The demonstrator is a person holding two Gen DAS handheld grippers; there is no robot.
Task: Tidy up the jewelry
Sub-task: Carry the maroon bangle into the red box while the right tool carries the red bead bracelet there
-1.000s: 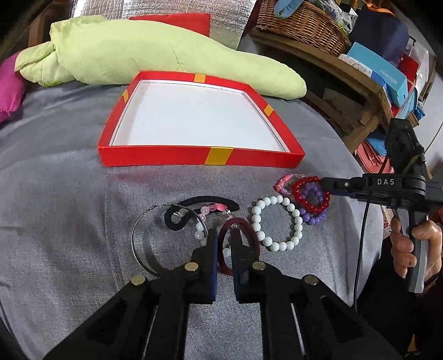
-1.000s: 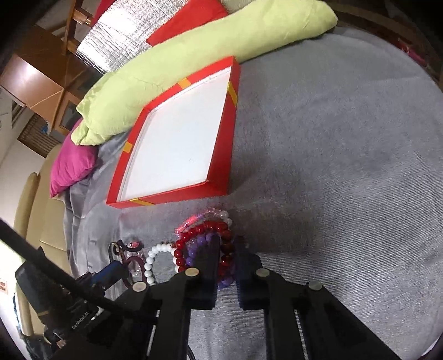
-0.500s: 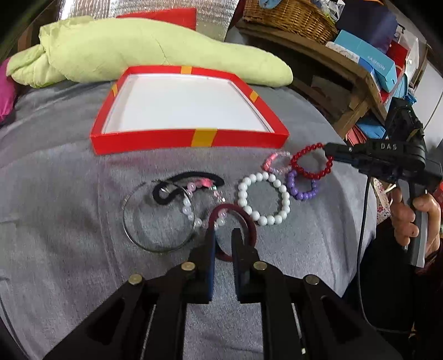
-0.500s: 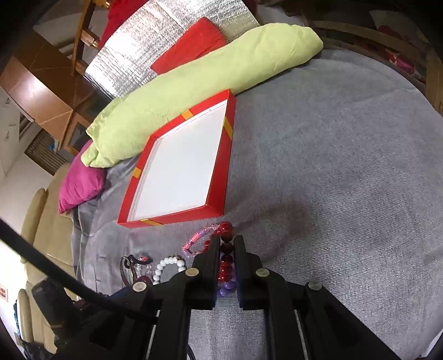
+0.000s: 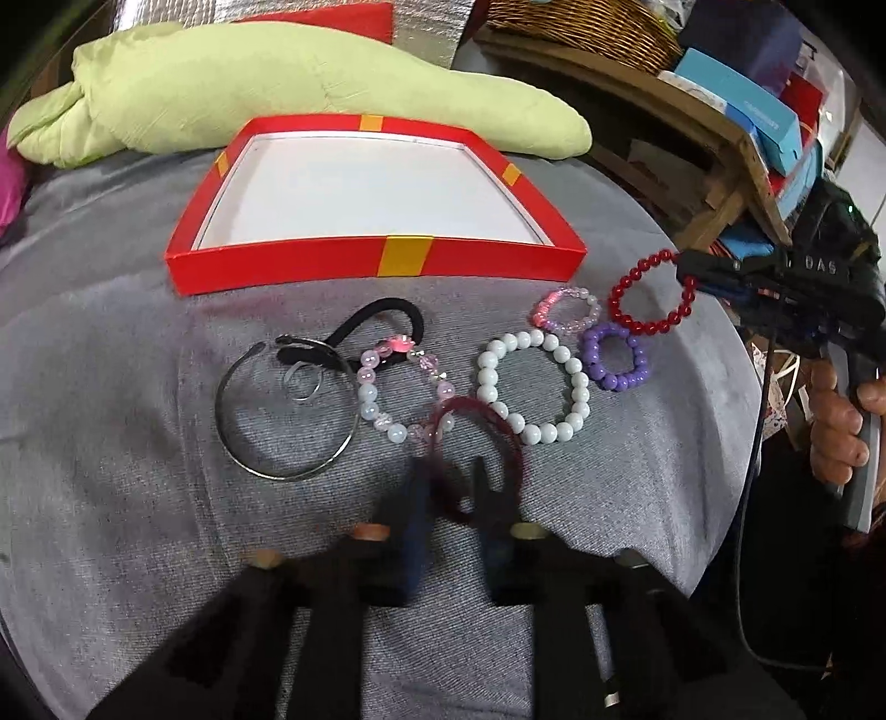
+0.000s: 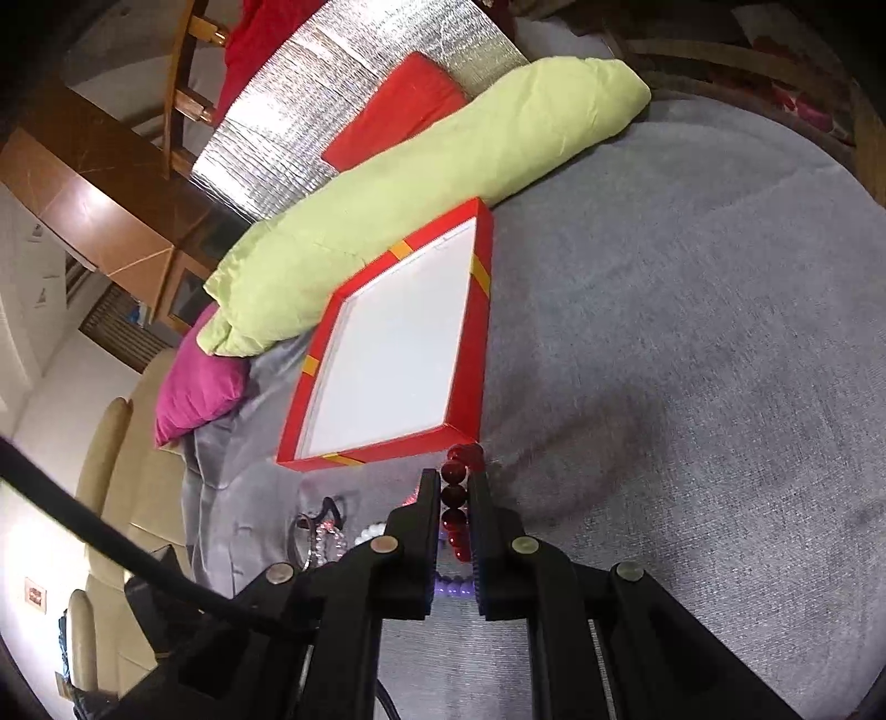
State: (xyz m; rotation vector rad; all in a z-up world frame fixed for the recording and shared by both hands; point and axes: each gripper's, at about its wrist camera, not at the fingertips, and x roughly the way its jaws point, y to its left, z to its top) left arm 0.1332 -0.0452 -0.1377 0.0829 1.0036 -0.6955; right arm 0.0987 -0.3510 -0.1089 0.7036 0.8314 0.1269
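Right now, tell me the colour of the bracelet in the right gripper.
Red bead bracelet, clearest in the left wrist view.

Home living room: beige sofa, pillows, wicker basket, wooden cabinet.

The left wrist view looks low and forward across the grey woven cloth, close behind a row of bracelets, with the shallow red cardboard tray with yellow bands toward 12 o'clock and the long lime-green pillow beyond. The right wrist view stands higher and looks in from the tray's right side, the tray at 11 o'clock. Both views share tray, pillow and cloth.
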